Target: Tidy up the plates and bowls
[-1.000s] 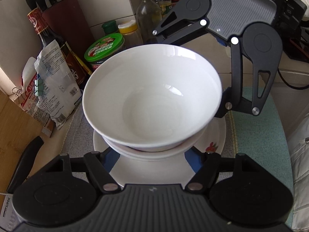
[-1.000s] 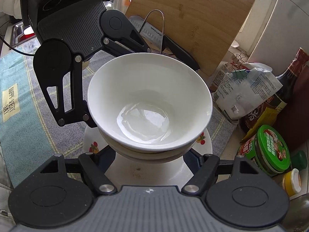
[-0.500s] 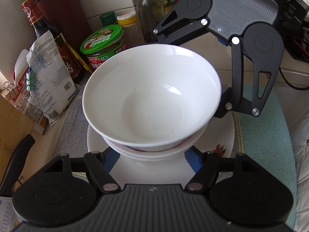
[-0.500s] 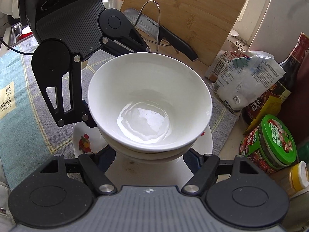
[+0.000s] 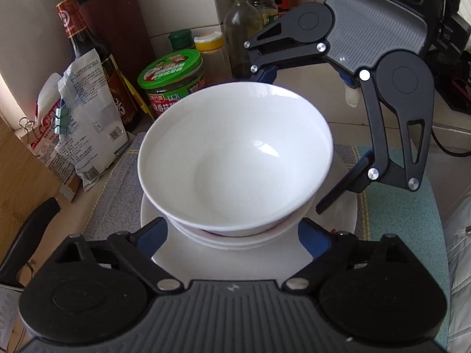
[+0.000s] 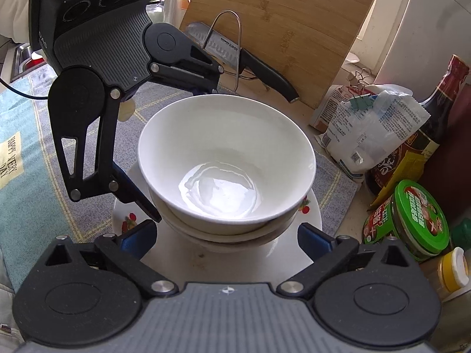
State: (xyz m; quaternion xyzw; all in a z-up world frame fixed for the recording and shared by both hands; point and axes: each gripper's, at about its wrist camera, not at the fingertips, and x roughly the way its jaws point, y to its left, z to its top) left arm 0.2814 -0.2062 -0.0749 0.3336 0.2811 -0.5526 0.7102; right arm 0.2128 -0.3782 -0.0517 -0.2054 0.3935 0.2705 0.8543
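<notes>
Two nested white bowls (image 5: pixel 235 158) sit stacked on a white plate (image 5: pixel 223 259) with small fruit prints; the stack also shows in the right wrist view (image 6: pixel 226 164) on the plate (image 6: pixel 235 259). My left gripper (image 5: pixel 232 235) and my right gripper (image 6: pixel 226 235) face each other across the stack. Each has its blue-padded jaws spread wide on either side of the lower bowl, close to it or touching; I cannot tell if they press it. The plate lies on a grey-and-teal mat (image 5: pixel 406 214).
A green-lidded jar (image 5: pixel 172 79), sauce bottle (image 5: pixel 88 56), clipped white bags (image 5: pixel 85 135), oil bottle (image 5: pixel 243 29) and knife block stand by the tiled wall. A bamboo cutting board (image 6: pixel 288 26) and a knife (image 6: pixel 244 56) in a wire rack stand beyond the bowls.
Both grippers and the bowl stack have moved together toward the jars and bottles; the plate now lies fully under the stack. The right gripper's jaws look spread wider off the bowl.
</notes>
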